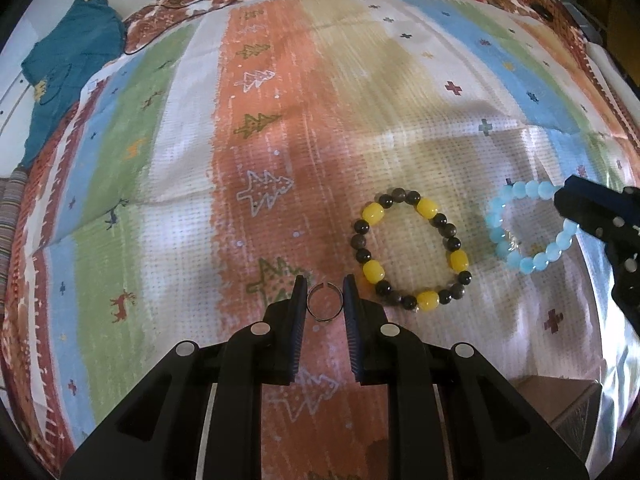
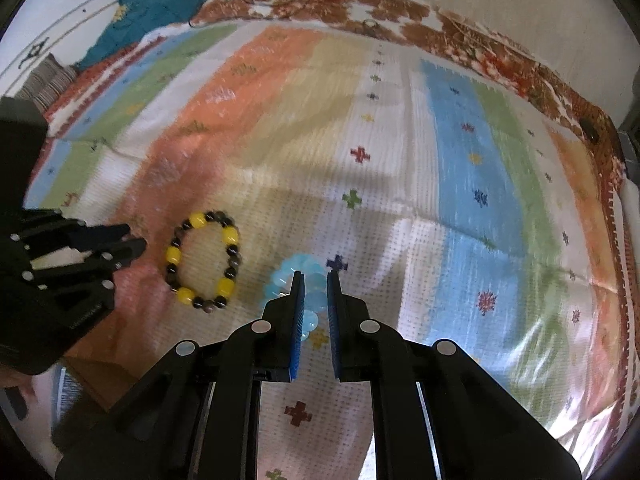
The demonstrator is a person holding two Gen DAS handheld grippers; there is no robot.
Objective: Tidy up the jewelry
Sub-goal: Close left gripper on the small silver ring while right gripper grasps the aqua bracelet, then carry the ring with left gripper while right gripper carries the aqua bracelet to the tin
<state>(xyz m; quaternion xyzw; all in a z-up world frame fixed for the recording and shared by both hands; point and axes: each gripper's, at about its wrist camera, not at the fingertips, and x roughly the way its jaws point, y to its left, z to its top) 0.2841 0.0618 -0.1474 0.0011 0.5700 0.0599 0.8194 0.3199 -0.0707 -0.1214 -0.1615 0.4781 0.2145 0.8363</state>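
Observation:
A thin metal ring (image 1: 325, 320) stands upright between the pads of my left gripper (image 1: 325, 282), which is shut on it just above the patterned cloth (image 1: 280, 140). To its right a bracelet of yellow and dark beads (image 1: 412, 254) lies flat on the cloth. Further right my right gripper (image 1: 560, 200) pinches the rim of a light blue bead bracelet (image 1: 500, 236). The right wrist view shows those blue beads (image 2: 286, 270) caught between the pads of the right gripper (image 2: 315, 278), the yellow and dark bracelet (image 2: 203, 258) left of it, and the left gripper (image 2: 136, 240) at the far left.
A crumpled teal garment (image 1: 68, 64) lies at the cloth's far left corner. A dark cord (image 1: 200, 4) runs along the back edge. A brown box-like thing (image 1: 560, 404) sits off the near right corner. Wide bare cloth (image 2: 440, 160) stretches beyond the bracelets.

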